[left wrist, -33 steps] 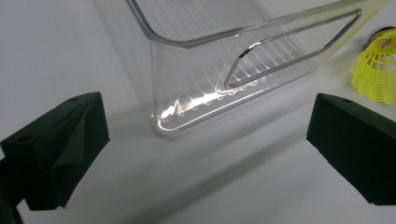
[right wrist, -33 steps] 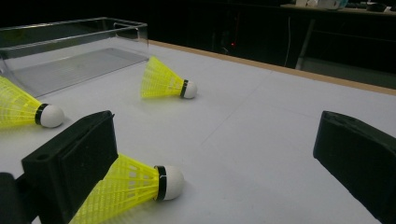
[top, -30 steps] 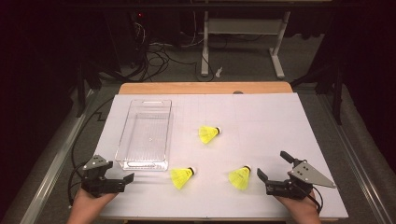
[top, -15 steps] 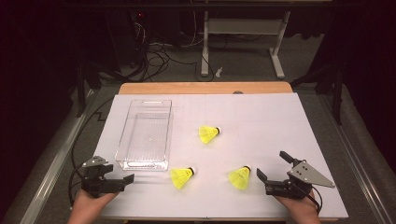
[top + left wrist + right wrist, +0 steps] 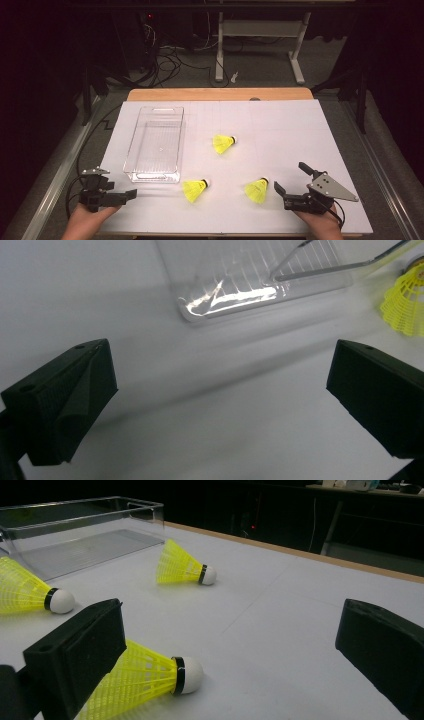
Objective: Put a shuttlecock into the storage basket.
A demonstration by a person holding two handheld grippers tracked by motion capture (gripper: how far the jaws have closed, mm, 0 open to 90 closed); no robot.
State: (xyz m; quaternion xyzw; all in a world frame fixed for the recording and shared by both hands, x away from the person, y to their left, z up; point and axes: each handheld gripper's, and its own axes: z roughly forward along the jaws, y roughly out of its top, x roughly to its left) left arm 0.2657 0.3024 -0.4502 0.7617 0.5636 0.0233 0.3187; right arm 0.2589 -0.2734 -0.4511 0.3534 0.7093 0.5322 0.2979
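Yellow shuttlecocks [image 5: 256, 190] unmoved, left gripper [image 5: 131, 194] lower, right gripper [image 5: 292, 176] unchanged

In the high view, the clear rectangular plastic bin [image 5: 156, 142] sits left of centre on the white-covered tabletop [image 5: 280, 130], and one yellow plastic shuttlecock [image 5: 223, 143] lies right of it near the middle of the frame. A second yellow shuttlecock [image 5: 194, 189] lies just below the bin's lower right corner, and a third [image 5: 257, 190] lies to its right, well apart from it. The left hand-held gripper [image 5: 127, 196] sits at the lower left, below the bin, and the right hand-held gripper [image 5: 291, 181] at the lower right, just right of the third shuttlecock.
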